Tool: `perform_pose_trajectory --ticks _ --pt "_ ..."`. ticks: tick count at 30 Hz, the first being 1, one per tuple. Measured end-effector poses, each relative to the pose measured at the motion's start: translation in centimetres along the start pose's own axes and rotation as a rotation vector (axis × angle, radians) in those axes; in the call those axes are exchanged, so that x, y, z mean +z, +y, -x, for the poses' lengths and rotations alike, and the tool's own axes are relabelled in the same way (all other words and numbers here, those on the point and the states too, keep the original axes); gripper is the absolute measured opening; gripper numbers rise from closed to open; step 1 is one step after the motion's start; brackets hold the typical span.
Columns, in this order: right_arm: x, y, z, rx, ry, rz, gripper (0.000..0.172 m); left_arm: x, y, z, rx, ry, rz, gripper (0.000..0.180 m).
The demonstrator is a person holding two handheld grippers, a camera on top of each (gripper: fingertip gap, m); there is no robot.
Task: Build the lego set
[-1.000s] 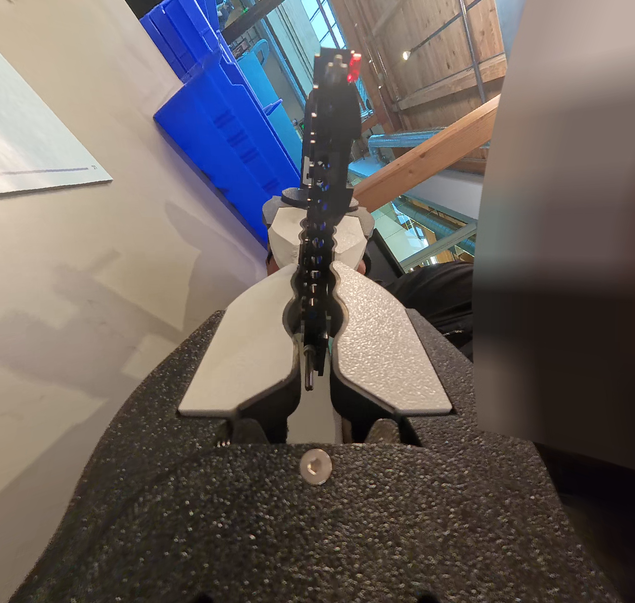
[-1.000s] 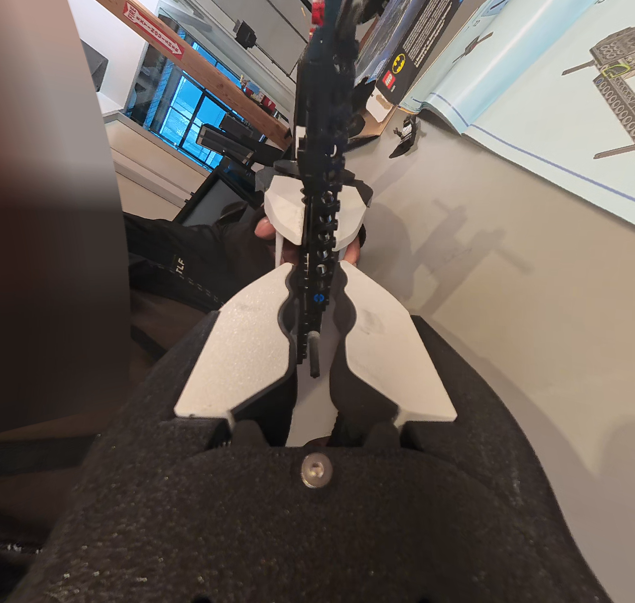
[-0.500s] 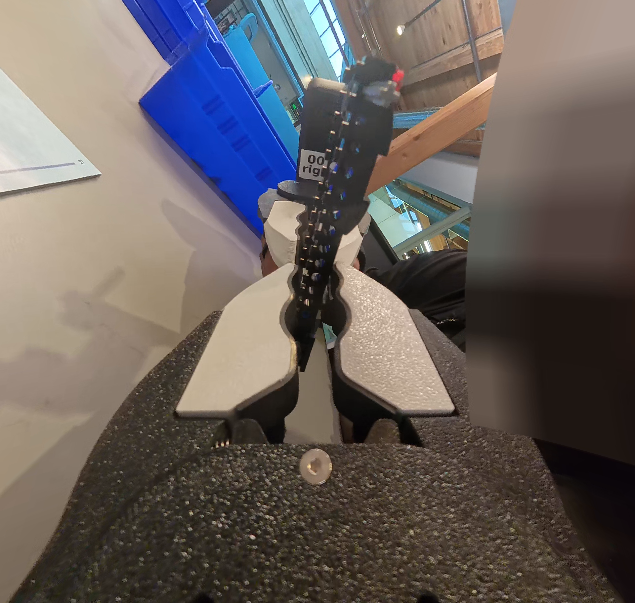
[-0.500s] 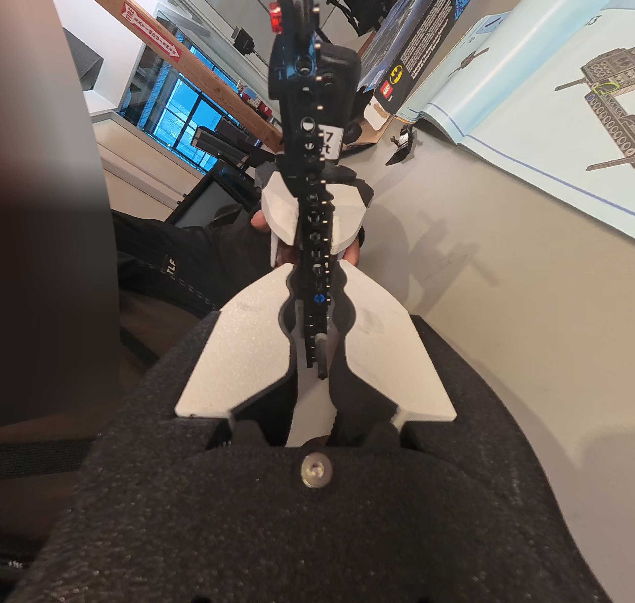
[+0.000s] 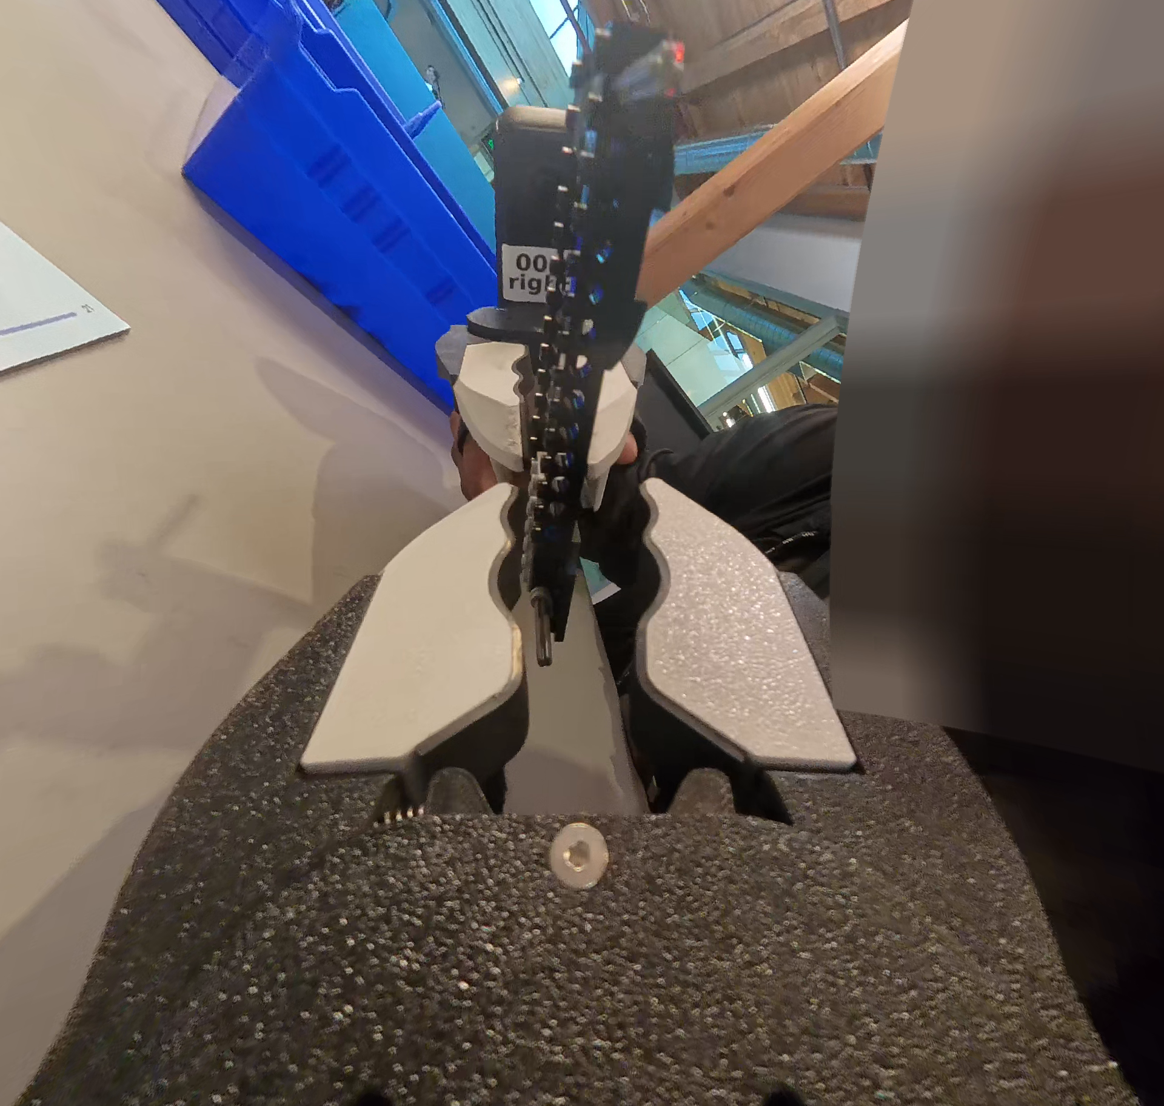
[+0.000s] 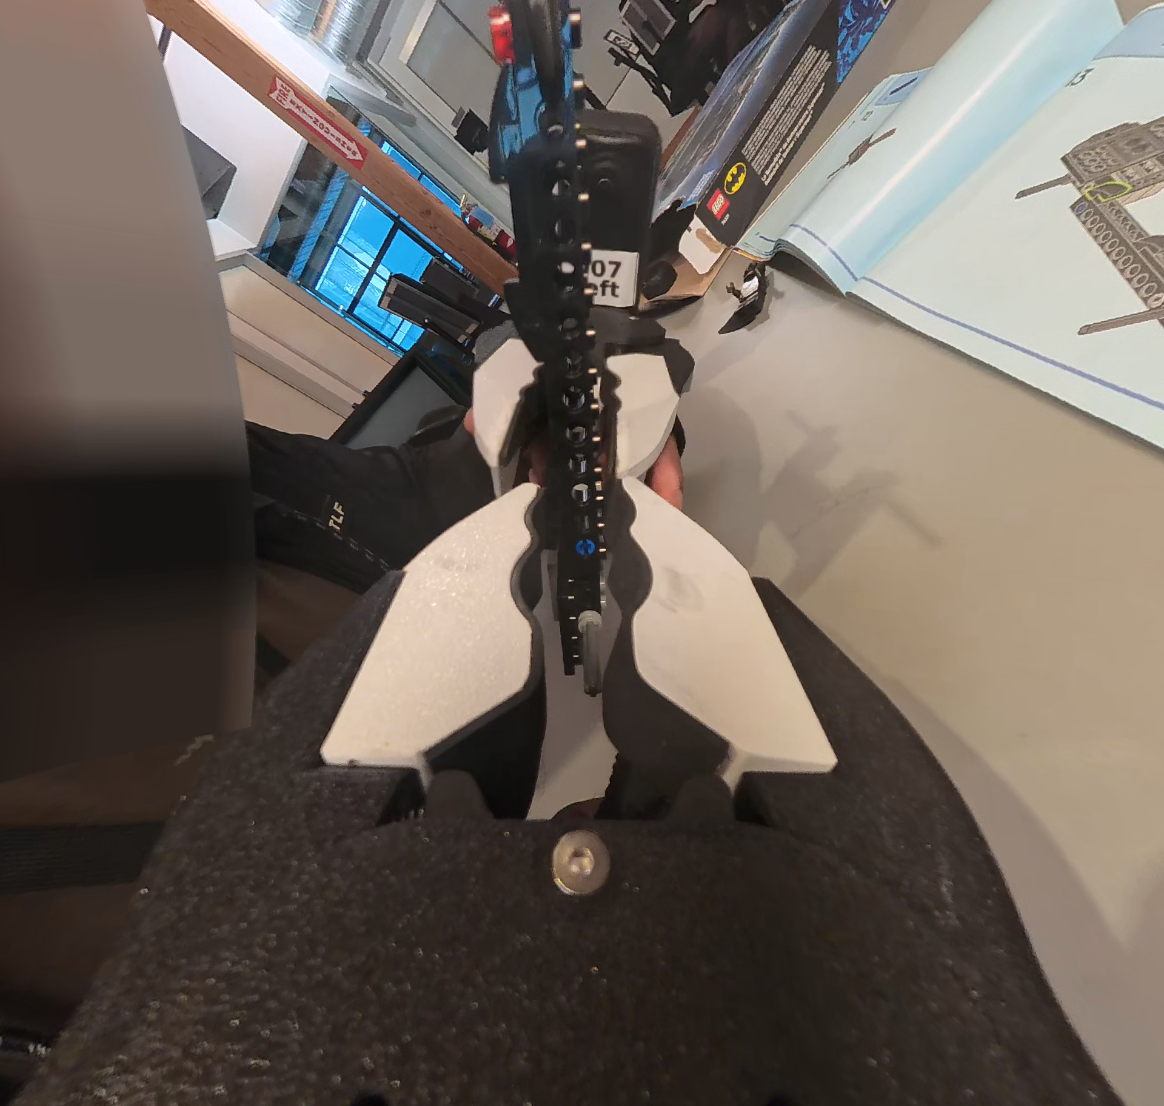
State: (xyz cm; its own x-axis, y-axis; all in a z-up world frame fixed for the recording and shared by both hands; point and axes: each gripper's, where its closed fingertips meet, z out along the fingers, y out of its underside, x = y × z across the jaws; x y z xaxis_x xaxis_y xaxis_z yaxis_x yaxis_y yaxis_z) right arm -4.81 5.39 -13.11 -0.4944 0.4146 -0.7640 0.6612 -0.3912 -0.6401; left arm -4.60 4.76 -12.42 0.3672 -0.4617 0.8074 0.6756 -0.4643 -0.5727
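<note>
Pale grey tabletop (image 5: 157, 509) runs along one side of both grippers, which face each other tip to tip. Nearest, the left gripper (image 5: 576, 496) stands apart: the long black toy-brick beam with a row of holes and pins (image 5: 570, 345) lies against one finger (image 5: 441, 603), with a plain gap to the other. Its rear end, with a short grey pin, pokes back between them. The beam's long axis follows the line joining the two tools. The right gripper (image 6: 581, 496) is clamped on it, both white pads pressing its sides, so it alone carries the beam. The far end, tipped with a small red piece, reaches past the opposite tool's black body.

Beyond the left side stands a bright blue plastic crate (image 5: 327, 181), well apart. Beyond the right lie a small black loose piece (image 6: 746, 294), an open pale-blue instruction booklet (image 6: 976, 225) and a dark printed cardboard box (image 6: 787, 99), with open tabletop between them and the beam
</note>
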Motion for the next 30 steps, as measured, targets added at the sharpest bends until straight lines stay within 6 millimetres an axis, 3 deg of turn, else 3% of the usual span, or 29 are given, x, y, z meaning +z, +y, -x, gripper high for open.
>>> perform_pose_trajectory --ticks 10,30 --pt "0.0 -0.4 0.7 -0.041 -0.001 -0.02 0.017 0.4 0.4 -0.2 0.066 -0.02 0.018 0.02" --pt "0.0 -0.9 1.7 -0.015 -0.067 -0.058 0.018 0.5 -0.1 -1.2 0.175 -0.01 -0.043 0.015"
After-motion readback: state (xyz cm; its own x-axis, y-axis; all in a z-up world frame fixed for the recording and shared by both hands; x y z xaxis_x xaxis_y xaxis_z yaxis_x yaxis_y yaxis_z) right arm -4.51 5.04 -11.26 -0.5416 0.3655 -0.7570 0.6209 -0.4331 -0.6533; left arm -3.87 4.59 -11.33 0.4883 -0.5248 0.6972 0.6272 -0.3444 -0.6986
